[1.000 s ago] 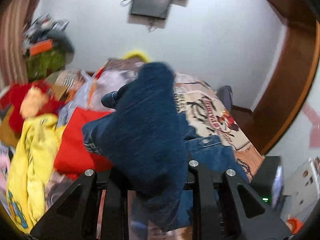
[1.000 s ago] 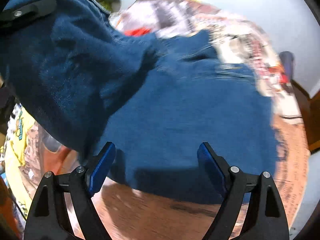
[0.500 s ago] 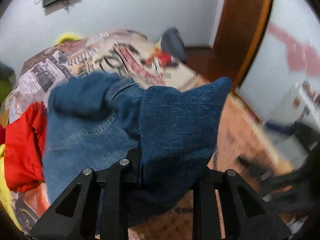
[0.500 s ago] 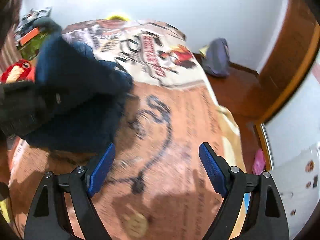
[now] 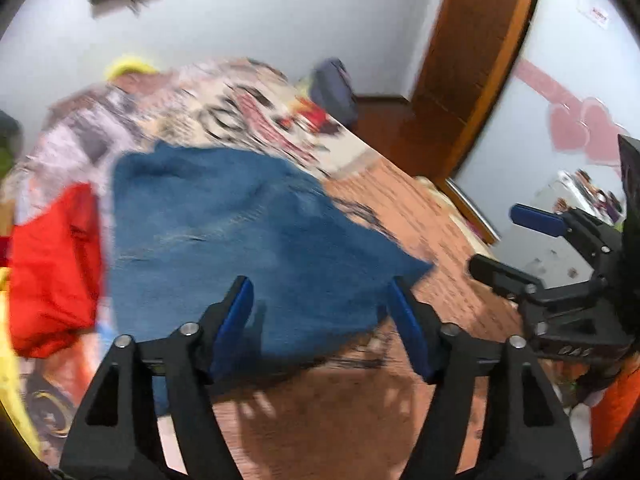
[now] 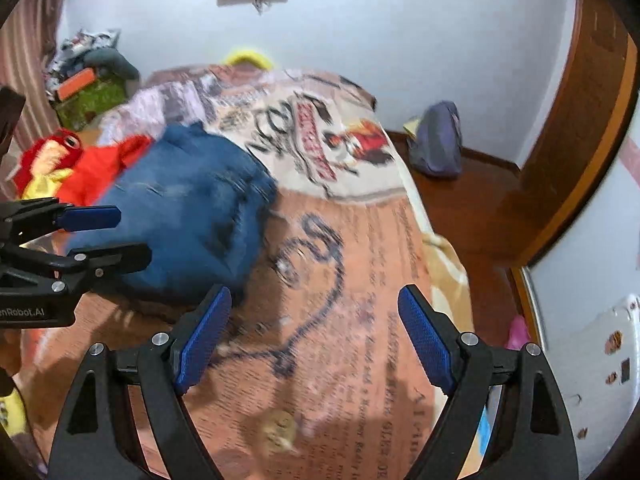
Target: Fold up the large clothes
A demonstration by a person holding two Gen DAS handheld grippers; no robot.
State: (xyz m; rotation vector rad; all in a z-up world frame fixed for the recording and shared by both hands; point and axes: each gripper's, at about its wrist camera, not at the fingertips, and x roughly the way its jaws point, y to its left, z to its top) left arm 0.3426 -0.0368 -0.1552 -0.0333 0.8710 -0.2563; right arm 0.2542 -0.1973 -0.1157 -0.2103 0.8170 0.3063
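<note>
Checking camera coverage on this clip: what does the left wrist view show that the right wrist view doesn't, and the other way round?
Only the left wrist view shows the pink heart shapes on the wall. Only the right wrist view shows the red plush toy and the green box beyond it. Both show the folded blue jeans lying free on the printed bedspread, the red garment, the left gripper, whose jaws have just been opening, and the right gripper, both open and empty.
</note>
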